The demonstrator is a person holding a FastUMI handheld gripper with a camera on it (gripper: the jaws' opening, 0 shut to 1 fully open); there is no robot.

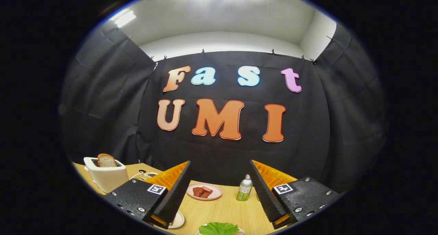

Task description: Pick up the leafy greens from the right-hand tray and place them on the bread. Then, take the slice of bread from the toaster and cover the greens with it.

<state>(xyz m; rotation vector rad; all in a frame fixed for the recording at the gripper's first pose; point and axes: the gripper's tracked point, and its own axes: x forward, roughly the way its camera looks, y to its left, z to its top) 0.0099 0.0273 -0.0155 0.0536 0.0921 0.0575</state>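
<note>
The wooden table (219, 211) spreads out ahead of the gripper (219, 194), whose fingers stand wide apart and hold nothing, raised above the tabletop. Off beyond the left finger sits a white toaster (106, 176), and the slice of bread (106, 160) stands upright in its slot, so that later step looks untouched. Between the fingers and further off lies a pink plate (216, 193) carrying some reddish-brown pieces (202, 192), perhaps meat; I cannot tell more. Just beside the right finger stands a small bottle (244, 187) with a green label. Tucked partly behind the left fingertip is the rim of a pale dish (178, 220); what it holds is hidden. Nearest, low between the fingers, the leafy greens (219, 228) lie on what seems a light tray, only partly in sight. By my reckoning the task is at its start: the greens are not yet grasped, and both the placing and the covering remain.
</note>
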